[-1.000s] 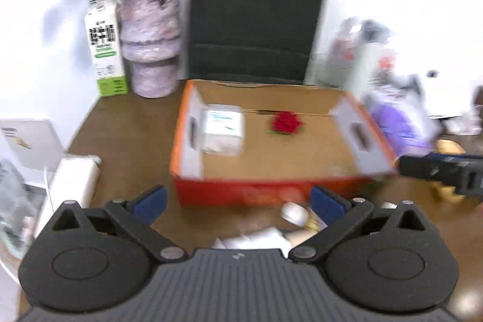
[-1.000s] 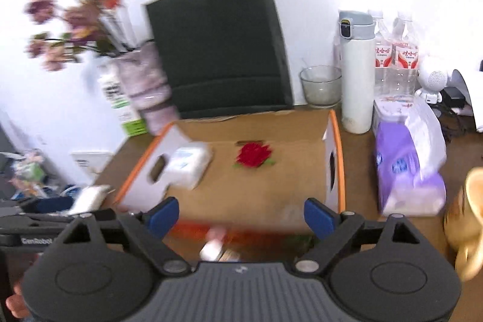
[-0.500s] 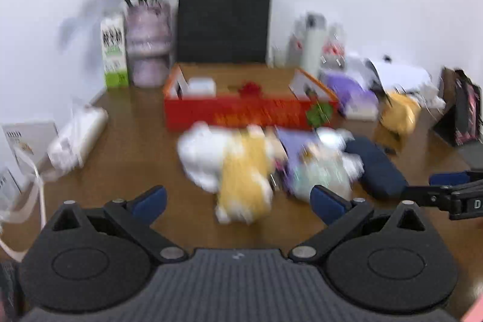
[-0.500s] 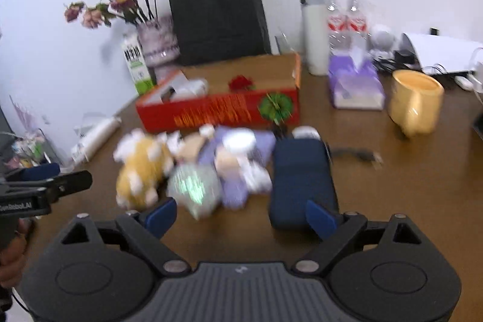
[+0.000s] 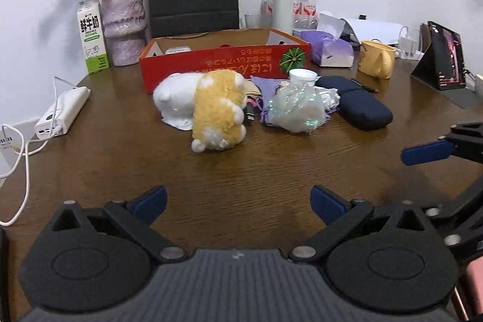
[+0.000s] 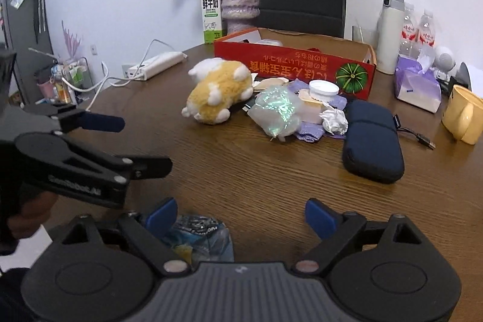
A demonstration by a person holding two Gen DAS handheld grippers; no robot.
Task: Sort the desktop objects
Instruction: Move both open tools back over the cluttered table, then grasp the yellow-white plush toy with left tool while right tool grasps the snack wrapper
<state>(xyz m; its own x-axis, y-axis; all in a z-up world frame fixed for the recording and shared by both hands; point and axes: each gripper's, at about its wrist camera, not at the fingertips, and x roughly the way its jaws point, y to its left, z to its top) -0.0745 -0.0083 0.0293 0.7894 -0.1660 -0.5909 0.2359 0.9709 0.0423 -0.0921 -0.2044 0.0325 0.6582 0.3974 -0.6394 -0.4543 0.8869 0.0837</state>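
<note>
the left gripper (image 5: 238, 199) and the right gripper (image 6: 240, 215) both hover with jaws wide apart and nothing between them, over the near part of the dark wooden table (image 5: 271, 171). the pile to sort lies ahead: a yellow-and-white plush toy (image 5: 219, 110), an iridescent plastic wrap (image 5: 291, 107) and a navy zip pouch (image 5: 356, 103), just before the red cardboard box (image 5: 223, 62).
</note>
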